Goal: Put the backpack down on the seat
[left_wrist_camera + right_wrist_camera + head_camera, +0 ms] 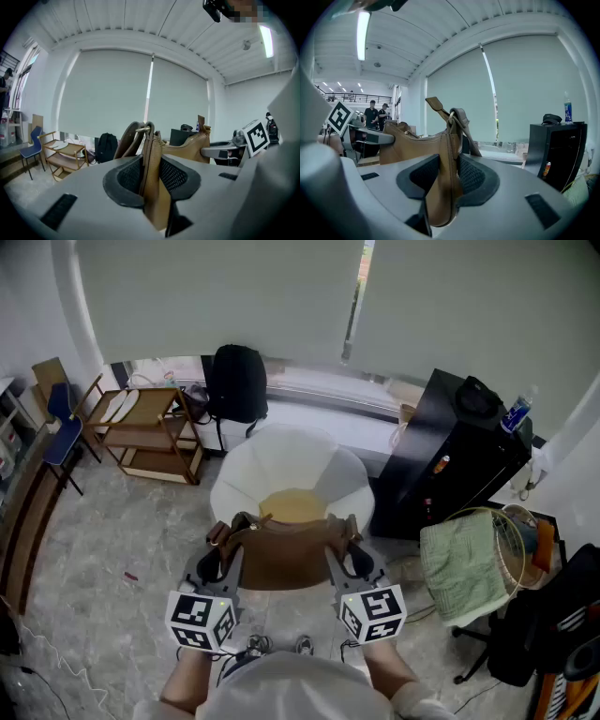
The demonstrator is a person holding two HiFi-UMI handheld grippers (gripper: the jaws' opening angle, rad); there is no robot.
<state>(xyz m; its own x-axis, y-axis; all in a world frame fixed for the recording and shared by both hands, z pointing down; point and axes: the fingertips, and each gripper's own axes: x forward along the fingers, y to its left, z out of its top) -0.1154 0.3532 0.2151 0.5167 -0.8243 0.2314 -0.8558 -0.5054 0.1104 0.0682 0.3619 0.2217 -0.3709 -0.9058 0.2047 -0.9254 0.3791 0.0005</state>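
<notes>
Though only overhead, seat [281,460] near backpack [281,561]

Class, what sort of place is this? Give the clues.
Probably an office or studio lounge: big roller blinds, a white armchair, a wooden shelf cart and a black cabinet.

The shoulder bag [281,557] hangs between my two tools: my left tool [223,547] grips its left end and my right tool [342,542] its right end. Just ahead of both tools, partly under the bag, stands the armchair [309,465], with its seat cushion [292,505] just beyond the bag. Behind the armchair, a backpack [235,381] stands by the window ledge. Ahead and left of my left tool is a shelf cart [150,432], with a chair [64,427] further left. Ahead and right of my right tool is a cabinet [459,465], with a cap [478,397] and a bottle [516,412] on top. Right of that tool is a basket [511,554] with a towel [459,563] draped over it.
</notes>
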